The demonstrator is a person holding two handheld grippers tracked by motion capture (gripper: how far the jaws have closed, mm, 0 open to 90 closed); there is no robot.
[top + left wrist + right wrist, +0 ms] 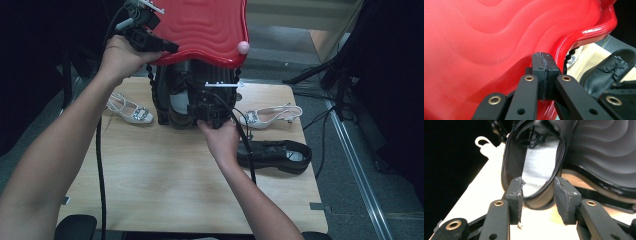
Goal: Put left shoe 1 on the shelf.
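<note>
Two grippers | left gripper (170, 48) jaws clamped on red lid (205, 27), upper centre | right gripper (537, 195) jaws open around black shoe (534, 162) heel, frame centre | stiff leather, light: grip heel rim.

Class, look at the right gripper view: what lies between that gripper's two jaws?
The heel end of a black shoe lies between the open jaws of the right gripper, pads not pressing it.

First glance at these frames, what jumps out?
The big red wavy lid, lifted at the table's far edge with the left tool pinched shut on its rim. Under it stands a black case with a black shoe upright inside, the right tool open around its heel. White sandals lie at either side, and another black shoe lies at right.
</note>
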